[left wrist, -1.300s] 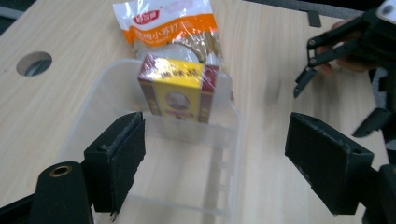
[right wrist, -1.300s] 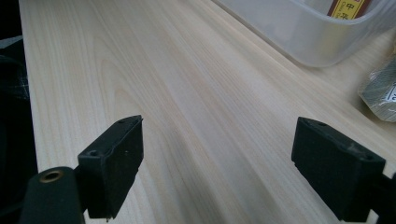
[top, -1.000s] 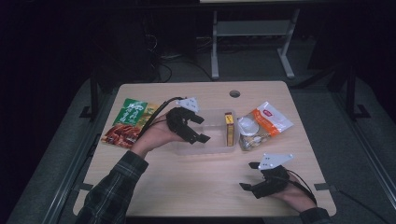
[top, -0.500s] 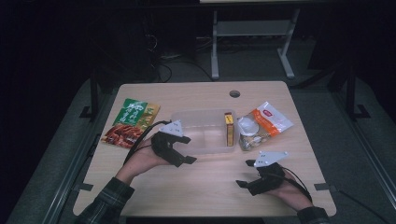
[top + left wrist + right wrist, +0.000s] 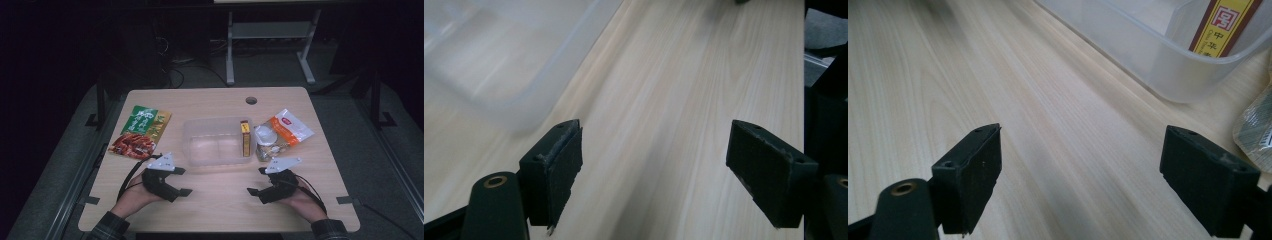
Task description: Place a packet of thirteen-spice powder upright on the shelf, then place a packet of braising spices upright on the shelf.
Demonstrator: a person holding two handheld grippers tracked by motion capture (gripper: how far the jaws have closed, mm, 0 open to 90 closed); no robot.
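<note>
Clear tub (image 5: 212, 145); yellow-red box (image 5: 245, 138); black tongs (image 5: 184, 182); pale wood-grain table (image 5: 200, 102)

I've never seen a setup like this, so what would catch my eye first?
Probably the clear tub mid-table, with a yellow box standing inside at its right end. Next, the two black grippers near the front edge, left and right, both open and empty. Bright snack packets lie either side: green, orange-white.

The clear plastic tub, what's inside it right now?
Inside the clear plastic tub a yellow and red box stands along its right wall. The rest looks bare; the box hides whatever lies under it.
</note>
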